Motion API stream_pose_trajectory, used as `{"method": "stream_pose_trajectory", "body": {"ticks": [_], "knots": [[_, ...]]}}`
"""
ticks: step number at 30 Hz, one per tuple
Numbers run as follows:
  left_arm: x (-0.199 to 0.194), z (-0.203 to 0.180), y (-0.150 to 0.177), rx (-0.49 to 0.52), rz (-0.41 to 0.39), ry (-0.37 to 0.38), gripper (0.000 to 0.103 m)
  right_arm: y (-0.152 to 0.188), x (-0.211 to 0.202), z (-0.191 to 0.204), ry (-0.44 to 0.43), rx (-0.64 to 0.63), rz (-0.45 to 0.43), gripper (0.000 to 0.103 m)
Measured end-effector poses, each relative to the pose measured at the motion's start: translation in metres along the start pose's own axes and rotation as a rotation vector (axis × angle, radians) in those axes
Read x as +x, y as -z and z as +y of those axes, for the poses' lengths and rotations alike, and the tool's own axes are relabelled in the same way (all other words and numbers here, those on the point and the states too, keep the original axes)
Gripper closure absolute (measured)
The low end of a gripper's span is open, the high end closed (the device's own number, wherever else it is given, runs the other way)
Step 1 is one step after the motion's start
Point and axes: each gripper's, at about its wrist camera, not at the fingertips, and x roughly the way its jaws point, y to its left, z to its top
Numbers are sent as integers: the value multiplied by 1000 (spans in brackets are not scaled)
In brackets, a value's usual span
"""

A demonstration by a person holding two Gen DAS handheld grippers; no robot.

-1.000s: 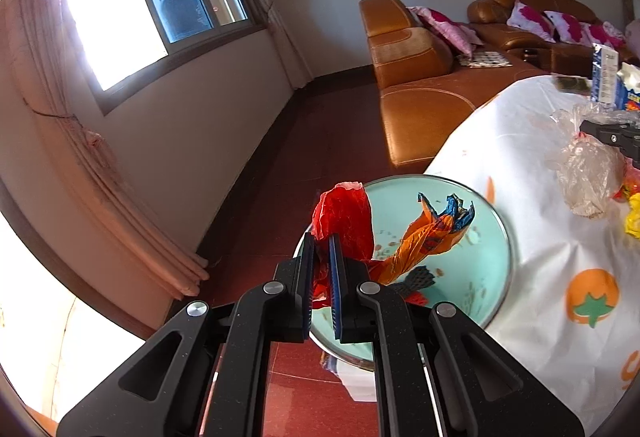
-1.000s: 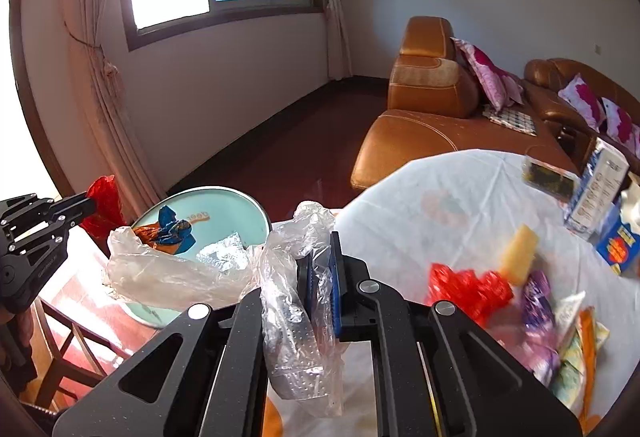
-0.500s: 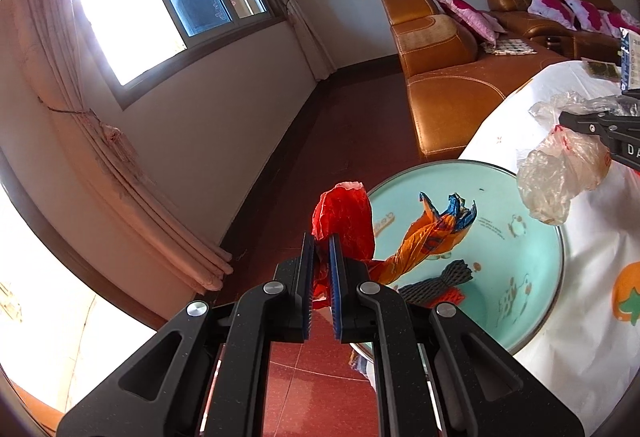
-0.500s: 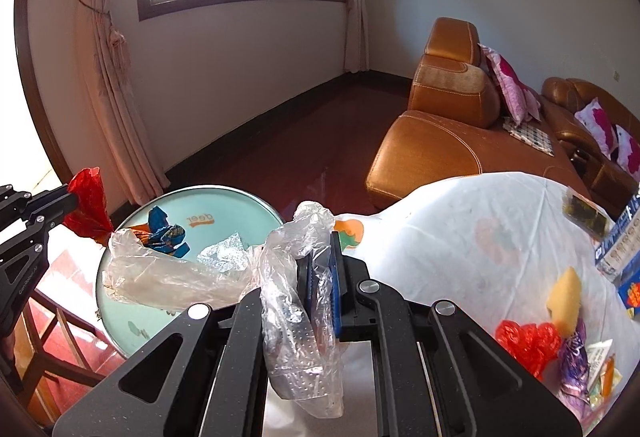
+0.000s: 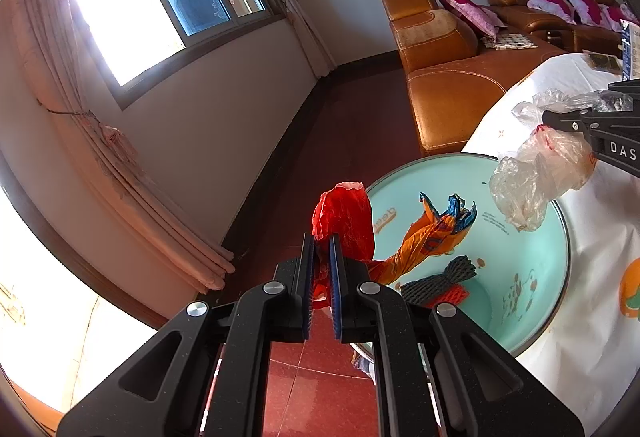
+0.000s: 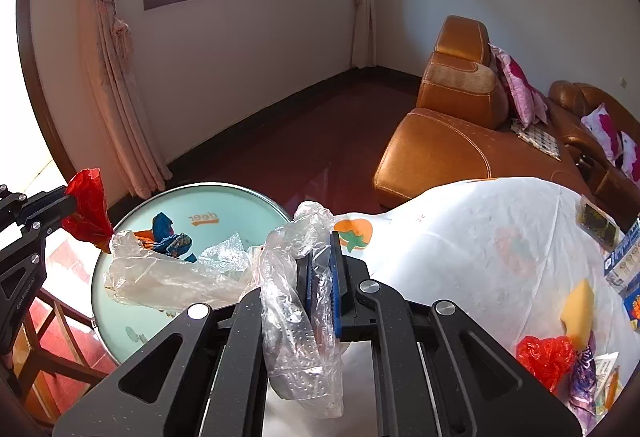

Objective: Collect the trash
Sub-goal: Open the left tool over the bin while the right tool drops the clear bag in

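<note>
Since it's trash pickup, left tongs (image 5: 322,257) stay clamped on a red wrapper (image 5: 344,213), right tongs (image 6: 322,277) on a clear bag (image 6: 296,297) over the basin (image 5: 520,277).

A pale turquoise basin (image 5: 532,301) with a small orange "deer" mark holds an orange-and-blue wrapper (image 5: 432,233) and a scrap of black-and-red foam netting (image 5: 444,281). The tablecloth (image 6: 472,237) is white, printed with orange fruit — green-leafed. A bright red plastic scrap (image 5: 344,213), a clear, colourless bag (image 6: 296,301), tan leather sofas (image 6: 452,141) with pink-and-white cushions (image 6: 516,85) — all above a dark red floor (image 5: 348,133).
</note>
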Motion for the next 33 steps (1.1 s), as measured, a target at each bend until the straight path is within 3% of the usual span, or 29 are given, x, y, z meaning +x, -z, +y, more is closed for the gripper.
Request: {"method": "stream_pose_trajectory", "body": {"ticks": [12,14,16,17,18,19,21,33], "knots": [[1,3,-1,-5,2,20,96,-2,6,6,-20,-11,6,93],[1,4,-1,-9,2,25,93,-3,7,6,-42,-9,12,85],[1,3,-1,-13,4,28,91,-2,7,9,-48,-14,1,71],[1,3,-1,-12,6,32,89,-2,7,8,-51,-7,-3,69],[2,3,-1,-13,6,34,82,-2,7,8,-58,2,0,66],[1,3,-1,-15,3,31,68,-1,7,7,-62,9,0,60],[0,3,-1,-18,-8,20,52,-1,6,7,-66,10,-5,52],[-2,-2,0,-21,-10,31,48,3,-5,1,-83,39,-22,25]]}}
